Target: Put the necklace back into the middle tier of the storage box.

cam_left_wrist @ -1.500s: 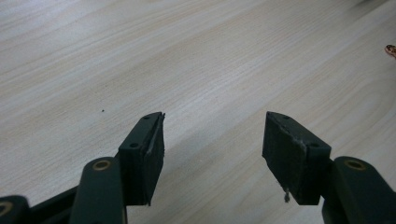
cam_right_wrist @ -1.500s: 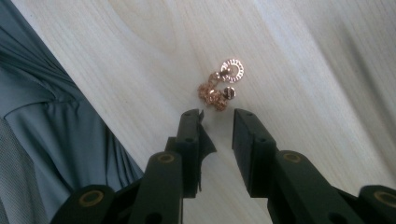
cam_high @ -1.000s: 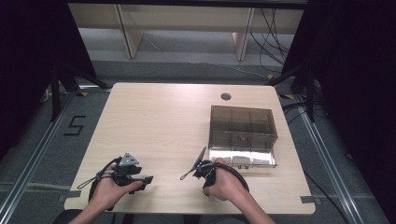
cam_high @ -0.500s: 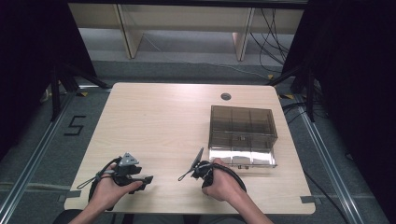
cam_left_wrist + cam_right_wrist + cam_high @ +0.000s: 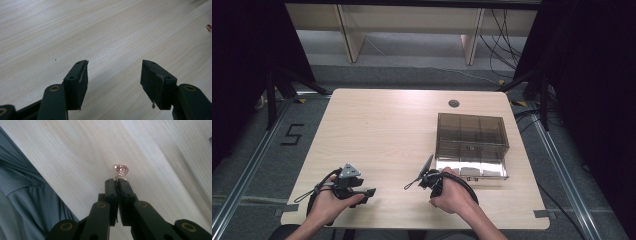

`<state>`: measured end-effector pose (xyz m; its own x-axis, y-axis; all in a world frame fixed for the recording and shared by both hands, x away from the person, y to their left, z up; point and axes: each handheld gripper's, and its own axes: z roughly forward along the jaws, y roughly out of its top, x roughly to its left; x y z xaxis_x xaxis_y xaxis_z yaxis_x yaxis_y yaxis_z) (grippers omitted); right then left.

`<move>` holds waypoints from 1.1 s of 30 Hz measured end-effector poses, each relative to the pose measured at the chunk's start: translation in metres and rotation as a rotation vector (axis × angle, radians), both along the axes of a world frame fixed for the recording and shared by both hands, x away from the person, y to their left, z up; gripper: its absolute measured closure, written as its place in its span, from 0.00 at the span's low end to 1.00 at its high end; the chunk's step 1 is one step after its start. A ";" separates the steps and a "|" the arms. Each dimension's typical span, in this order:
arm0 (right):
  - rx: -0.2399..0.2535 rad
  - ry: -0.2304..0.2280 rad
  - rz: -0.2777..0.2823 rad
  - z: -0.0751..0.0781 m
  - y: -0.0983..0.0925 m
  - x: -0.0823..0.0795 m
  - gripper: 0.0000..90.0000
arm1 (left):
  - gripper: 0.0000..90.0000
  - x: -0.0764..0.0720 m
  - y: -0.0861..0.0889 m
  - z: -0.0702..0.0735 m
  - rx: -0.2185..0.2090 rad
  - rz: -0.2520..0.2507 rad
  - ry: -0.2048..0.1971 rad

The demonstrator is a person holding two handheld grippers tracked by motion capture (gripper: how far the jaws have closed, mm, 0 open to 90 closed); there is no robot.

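A small rose-gold spiral ornament (image 5: 121, 170) sticks out from the tips of my right gripper (image 5: 116, 180). Its jaws have just been closing and now pinch the ornament's thin stem just above the wooden table (image 5: 162, 157). In the high view the right gripper (image 5: 408, 186) points left near the table's front edge, held by a hand. My left gripper (image 5: 113, 75) is open with nothing between its pads, low over the bare wood. It sits at the front left (image 5: 371, 191) in the high view. A tiny copper-coloured speck (image 5: 209, 27) lies at the right edge of the left gripper view.
A smoky see-through compartment box (image 5: 472, 135) stands on the right half of the table, and its lowest front drawer (image 5: 471, 171) is pulled out toward the right hand. A round cable hole (image 5: 454, 103) is near the far edge. Grey cloth (image 5: 22, 195) hangs below the table's front edge.
The right gripper's jaws have drawn together. Neither hand has shifted on the table.
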<state>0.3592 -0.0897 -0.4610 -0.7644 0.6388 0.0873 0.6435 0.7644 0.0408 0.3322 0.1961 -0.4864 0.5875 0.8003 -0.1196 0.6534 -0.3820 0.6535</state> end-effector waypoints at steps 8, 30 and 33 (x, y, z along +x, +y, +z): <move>0.018 0.001 -0.016 0.018 -0.010 0.004 0.97 | 0.43 0.000 0.000 0.000 -0.002 -0.009 -0.005; 0.054 0.029 -0.077 0.036 -0.027 0.007 0.97 | 0.43 0.000 0.001 0.000 0.000 -0.010 -0.005; 0.050 0.032 -0.097 0.037 -0.028 0.006 0.97 | 0.43 0.000 0.001 0.000 0.000 -0.011 -0.004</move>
<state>0.3656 -0.1177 -0.4240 -0.6952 0.7043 0.1438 0.7162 0.6957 0.0553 0.3323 0.1968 -0.4863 0.5967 0.7938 -0.1174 0.6468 -0.3892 0.6559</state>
